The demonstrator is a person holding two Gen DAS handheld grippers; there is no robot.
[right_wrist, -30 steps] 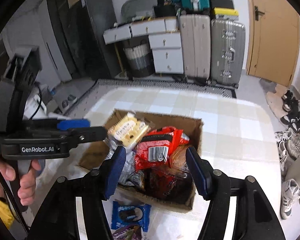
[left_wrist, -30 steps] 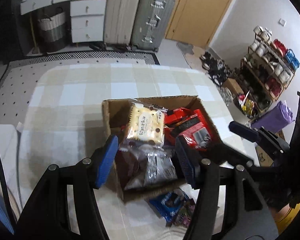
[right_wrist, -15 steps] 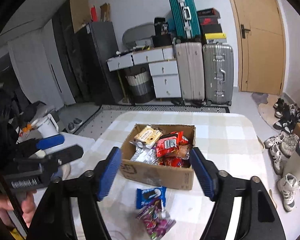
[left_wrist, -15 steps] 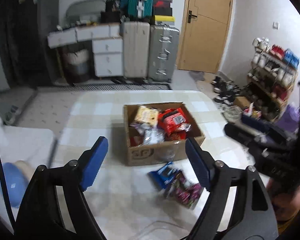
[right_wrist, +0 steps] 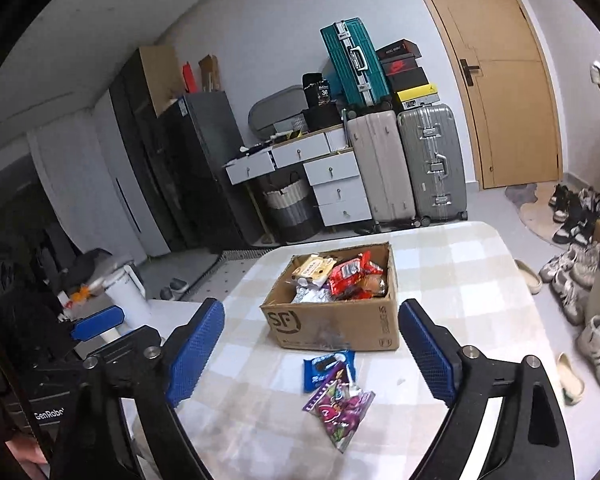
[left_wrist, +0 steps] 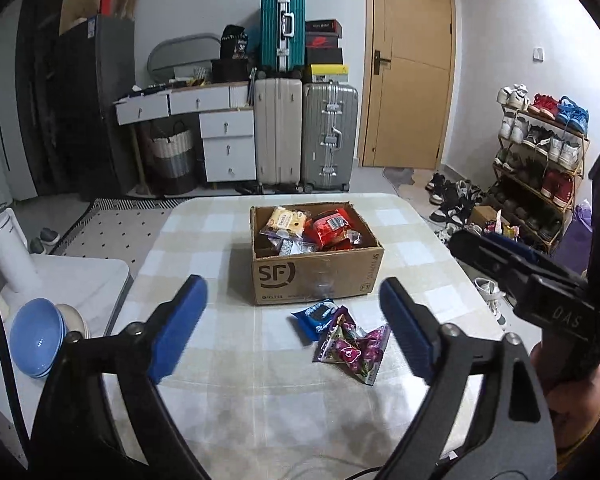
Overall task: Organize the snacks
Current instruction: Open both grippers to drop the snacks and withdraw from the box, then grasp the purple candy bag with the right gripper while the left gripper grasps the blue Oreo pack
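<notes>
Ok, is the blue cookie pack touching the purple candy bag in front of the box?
Touching. In the right wrist view the purple candy bag overlaps the lower edge of the blue cookie pack, with no tablecloth visible between them; the left wrist view shows the same overlap.

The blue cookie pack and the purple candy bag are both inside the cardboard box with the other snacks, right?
Not quite. The blue cookie pack and the purple candy bag lie on the table, just in front of the cardboard box, not inside it. The other snacks are in the box. The left wrist view shows this.
</notes>
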